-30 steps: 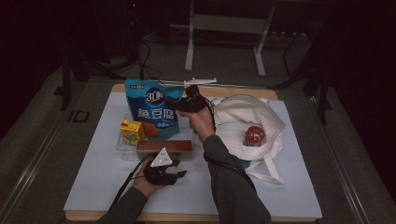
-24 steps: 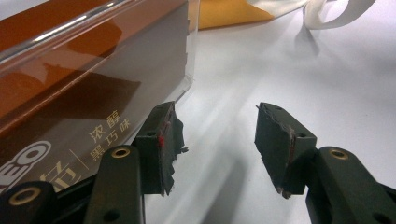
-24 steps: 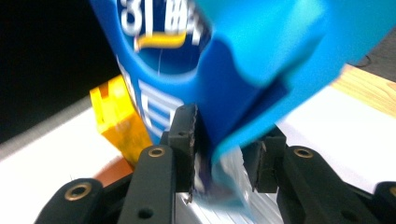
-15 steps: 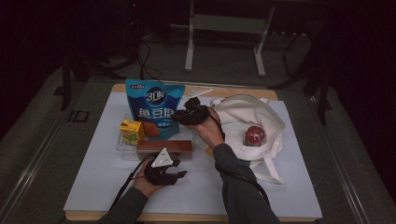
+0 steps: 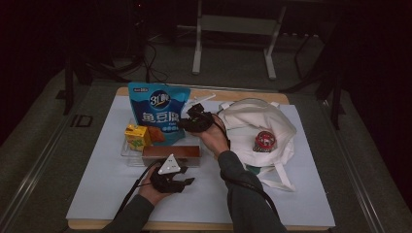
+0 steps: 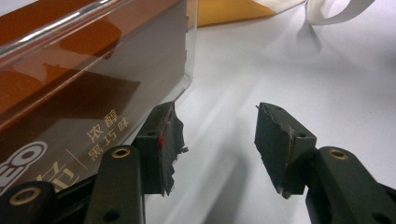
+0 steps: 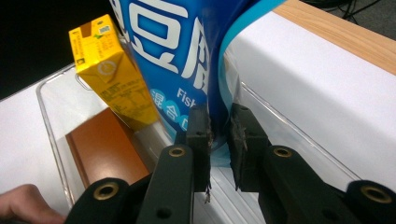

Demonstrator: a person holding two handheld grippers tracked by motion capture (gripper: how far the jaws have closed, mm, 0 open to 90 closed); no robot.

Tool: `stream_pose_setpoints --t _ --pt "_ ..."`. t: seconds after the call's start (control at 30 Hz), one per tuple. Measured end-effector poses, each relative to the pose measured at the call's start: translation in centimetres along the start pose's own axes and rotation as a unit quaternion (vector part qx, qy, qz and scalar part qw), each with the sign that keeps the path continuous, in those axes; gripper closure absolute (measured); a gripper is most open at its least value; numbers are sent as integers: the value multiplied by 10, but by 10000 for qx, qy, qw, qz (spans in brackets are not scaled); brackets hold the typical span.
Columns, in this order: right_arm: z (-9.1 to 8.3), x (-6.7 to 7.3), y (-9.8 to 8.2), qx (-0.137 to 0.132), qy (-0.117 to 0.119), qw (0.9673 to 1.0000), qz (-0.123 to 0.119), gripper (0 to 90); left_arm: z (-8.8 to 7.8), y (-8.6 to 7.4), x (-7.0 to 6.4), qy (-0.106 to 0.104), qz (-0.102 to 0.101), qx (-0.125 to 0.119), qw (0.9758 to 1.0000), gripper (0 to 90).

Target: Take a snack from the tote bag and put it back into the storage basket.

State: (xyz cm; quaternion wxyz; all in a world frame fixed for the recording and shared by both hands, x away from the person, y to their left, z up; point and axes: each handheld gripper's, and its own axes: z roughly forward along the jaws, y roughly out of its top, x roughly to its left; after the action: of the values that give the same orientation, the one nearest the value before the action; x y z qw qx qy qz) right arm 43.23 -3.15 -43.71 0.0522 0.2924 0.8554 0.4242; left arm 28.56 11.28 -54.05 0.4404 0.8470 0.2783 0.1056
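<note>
The blue snack bag [image 5: 158, 112] bears large white characters "鱼豆腐" under a round logo whose small print is too blurred to read; in the right gripper view its lower face shows "Fis"; the brown box [image 6: 70, 116] reads "浓醇黑巧味", with the letters "EO" at its edge.

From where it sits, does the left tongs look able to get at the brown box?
Probably yes. The left tongs stand open, holding nothing, right beside the brown box. But the clear tray wall stands between them, so they would likely have to go over it.
</note>
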Motion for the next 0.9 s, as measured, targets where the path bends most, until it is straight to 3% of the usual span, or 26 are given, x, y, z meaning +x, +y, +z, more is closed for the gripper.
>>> stream_pose_setpoints --t 0.13,0.53,0.9 --pt "4 7 3 33 -132 9999 -105 791 0 0 0 -10 -5 3 10000 484" --pt "3 9 2 23 -170 9998 -130 768 0 0 1 -28 -14 31 10000 483" --pt "-19 10 1 67 -267 9993 -245 749 0 0 0 -8 -20 17 10000 480"
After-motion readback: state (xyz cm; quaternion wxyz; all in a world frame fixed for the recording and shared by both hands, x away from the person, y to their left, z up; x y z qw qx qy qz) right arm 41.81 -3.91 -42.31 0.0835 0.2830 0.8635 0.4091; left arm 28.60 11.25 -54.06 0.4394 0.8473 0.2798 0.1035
